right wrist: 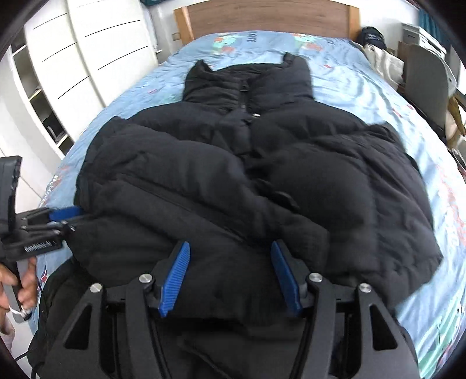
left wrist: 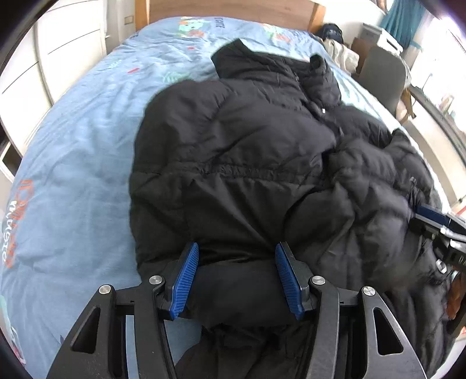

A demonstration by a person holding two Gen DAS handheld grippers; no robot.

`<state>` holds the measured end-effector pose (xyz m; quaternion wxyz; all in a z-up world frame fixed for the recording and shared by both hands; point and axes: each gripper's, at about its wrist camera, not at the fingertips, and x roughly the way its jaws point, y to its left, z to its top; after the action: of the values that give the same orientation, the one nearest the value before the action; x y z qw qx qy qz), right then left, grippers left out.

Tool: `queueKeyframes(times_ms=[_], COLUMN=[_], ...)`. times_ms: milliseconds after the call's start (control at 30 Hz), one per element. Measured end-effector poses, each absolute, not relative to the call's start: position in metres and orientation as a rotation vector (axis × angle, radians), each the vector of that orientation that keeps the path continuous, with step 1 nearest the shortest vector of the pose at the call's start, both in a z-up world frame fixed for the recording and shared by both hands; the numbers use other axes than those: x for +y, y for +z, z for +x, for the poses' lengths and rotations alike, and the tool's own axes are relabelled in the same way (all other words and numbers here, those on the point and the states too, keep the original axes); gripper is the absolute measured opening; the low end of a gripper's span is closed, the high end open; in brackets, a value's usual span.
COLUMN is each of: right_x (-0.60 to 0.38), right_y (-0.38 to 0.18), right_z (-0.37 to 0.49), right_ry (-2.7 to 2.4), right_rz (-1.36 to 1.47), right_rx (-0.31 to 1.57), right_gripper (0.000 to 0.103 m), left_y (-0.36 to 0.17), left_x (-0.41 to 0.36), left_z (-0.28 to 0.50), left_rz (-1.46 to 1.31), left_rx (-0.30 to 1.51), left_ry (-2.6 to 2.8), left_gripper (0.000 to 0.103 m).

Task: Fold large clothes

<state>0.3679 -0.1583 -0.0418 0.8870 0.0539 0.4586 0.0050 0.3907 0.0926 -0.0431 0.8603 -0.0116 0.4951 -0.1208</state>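
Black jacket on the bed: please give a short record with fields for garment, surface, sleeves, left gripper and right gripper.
garment: black puffer jacket, front up, collar toward the headboard
surface: blue printed bedcover
sleeves: both folded across the front
left gripper: jaws part-open around the jacket's near edge
right gripper: jaws part-open around the near hem; grip unclear

A bed with a light-blue printed duvet cover is occupying most of the view. A wooden headboard is standing at its far edge. White wardrobe doors are lining the wall beyond its left edge. A grey chair is sitting by its right edge, with a heap of pale and dark clothing lying near the far right corner. A teal curtain is hanging beyond.
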Motion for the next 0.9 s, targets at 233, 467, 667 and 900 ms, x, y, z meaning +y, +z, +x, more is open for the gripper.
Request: queueKeyframes(times_ms=[233, 467, 667, 900], right_x=[-0.144, -0.123, -0.142, -0.15], right_y=[0.002, -0.004, -0.048, -0.059], right_z=[0.353, 0.379, 0.388, 0.385], right_ry=[0.089, 0.124, 0.104, 0.115], right_rz=[0.065, 0.027, 0.069, 0.078], right_rx=[0.856, 0.864, 0.933, 0.933], right_gripper=[0.057, 0.057, 0.057, 0.057], left_y=[-0.013, -0.042, -0.06, -0.07], left_x=[0.091, 0.07, 0.068, 0.065], left_z=[0.401, 0.408, 0.4, 0.399], left_rz=[-0.028, -0.017, -0.008, 0.039], left_rx=[0.963, 0.984, 0.939, 0.946], left_ry=[-0.243, -0.218, -0.194, -0.148], left_gripper=[0.058, 0.061, 0.066, 0.079])
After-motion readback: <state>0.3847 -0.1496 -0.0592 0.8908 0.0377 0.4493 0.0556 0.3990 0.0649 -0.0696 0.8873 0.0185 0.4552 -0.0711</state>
